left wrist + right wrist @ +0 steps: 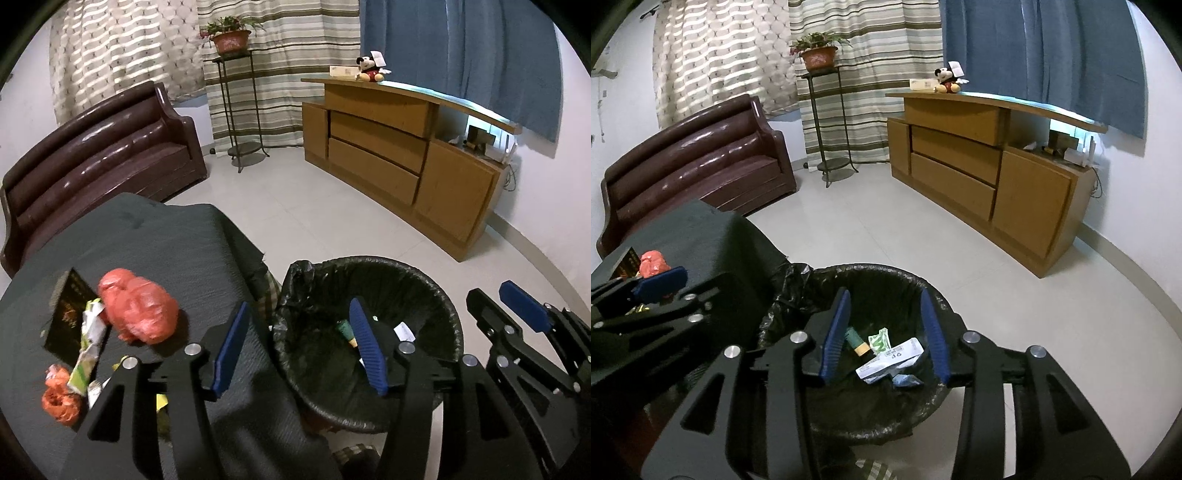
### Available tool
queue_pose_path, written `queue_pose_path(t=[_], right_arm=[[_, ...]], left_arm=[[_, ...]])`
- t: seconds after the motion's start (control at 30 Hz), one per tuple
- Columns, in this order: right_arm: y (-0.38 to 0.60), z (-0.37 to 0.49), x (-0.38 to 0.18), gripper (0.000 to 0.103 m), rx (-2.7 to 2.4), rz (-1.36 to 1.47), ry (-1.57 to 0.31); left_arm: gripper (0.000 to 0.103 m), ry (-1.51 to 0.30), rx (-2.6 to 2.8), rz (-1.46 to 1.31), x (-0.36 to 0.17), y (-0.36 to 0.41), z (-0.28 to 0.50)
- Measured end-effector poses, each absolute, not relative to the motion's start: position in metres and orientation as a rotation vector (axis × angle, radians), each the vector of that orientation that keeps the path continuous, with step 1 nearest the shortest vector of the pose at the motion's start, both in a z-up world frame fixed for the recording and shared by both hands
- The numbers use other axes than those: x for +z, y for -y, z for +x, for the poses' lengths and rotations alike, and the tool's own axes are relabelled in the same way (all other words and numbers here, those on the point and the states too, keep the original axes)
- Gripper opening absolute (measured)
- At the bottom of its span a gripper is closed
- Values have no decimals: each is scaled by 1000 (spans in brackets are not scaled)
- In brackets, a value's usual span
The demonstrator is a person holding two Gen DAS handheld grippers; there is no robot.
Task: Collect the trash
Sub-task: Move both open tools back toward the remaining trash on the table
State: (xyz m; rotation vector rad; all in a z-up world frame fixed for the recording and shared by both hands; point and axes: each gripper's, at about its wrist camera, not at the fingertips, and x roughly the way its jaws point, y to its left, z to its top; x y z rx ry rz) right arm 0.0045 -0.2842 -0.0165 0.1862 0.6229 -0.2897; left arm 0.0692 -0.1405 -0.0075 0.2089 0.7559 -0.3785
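No legible text; gold print on dark booklet (68, 314) and white wrapper (892, 356) markings unreadable.

Dark brown leather sofa (99, 162) against the patterned curtains (122, 48). Potted plant (231, 37) atop a tall metal stand (240, 110). Wooden cabinet (399, 158) under blue curtains (461, 55) (plush mouse toy (369, 70) on its top). Pale tiled floor (314, 214).

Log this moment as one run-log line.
left gripper: open, empty | right gripper: open over trash bin | red bag on table
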Motion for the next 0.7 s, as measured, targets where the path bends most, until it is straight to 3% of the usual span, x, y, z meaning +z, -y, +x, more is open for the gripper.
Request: queue_pose_path(t=[0.7], right_arm=[[168, -16, 0, 39, -64, 73, -635]], left_arm=[[56, -751, -185, 143, 7, -1, 29]])
